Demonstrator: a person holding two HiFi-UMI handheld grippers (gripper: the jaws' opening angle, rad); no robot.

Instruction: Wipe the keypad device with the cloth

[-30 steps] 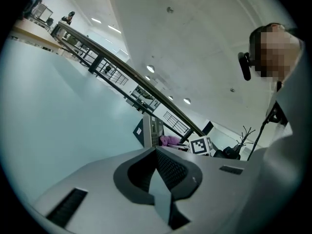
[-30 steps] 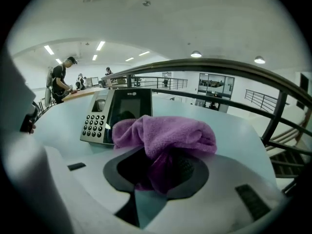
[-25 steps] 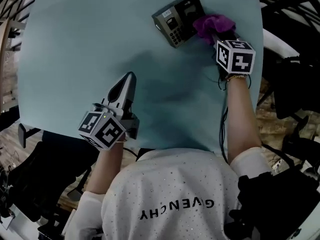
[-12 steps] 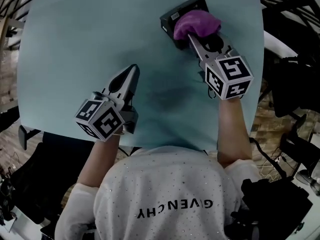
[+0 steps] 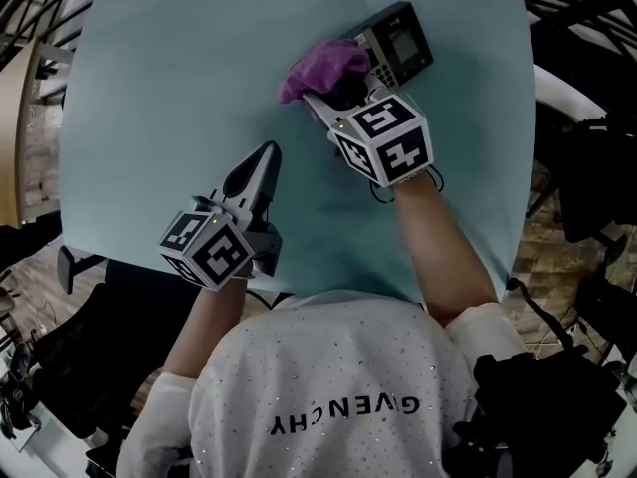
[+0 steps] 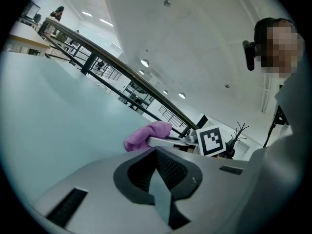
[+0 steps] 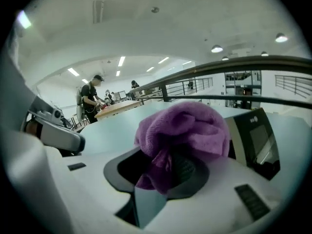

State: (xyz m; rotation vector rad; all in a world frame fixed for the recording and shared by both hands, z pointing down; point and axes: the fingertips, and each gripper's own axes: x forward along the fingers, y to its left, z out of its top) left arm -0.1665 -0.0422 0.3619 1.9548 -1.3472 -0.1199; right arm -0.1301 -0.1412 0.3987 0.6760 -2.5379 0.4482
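The dark keypad device (image 5: pixel 400 41) sits at the far right of the pale teal table (image 5: pixel 159 98), its screen facing up. A bunched purple cloth (image 5: pixel 323 66) lies against the device's left end, over the keypad side. My right gripper (image 5: pixel 318 92) is shut on the cloth (image 7: pixel 183 130), and the device (image 7: pixel 256 138) stands just to the right of it. My left gripper (image 5: pixel 265 155) hovers shut and empty over the table's near middle, well short of the device. From the left gripper (image 6: pixel 157 152) I see the cloth (image 6: pixel 147 135) ahead.
The table's far and right edges run close to the device. Railings (image 6: pixel 112 69) and dark equipment surround the table. People stand at a distant bench (image 7: pixel 92 99). The left gripper's body (image 7: pixel 53 130) shows at the left of the right gripper view.
The right gripper has swept the cloth leftward, from the device's right side across its top to its left end. The device has turned and shifted right. The left gripper has barely moved.
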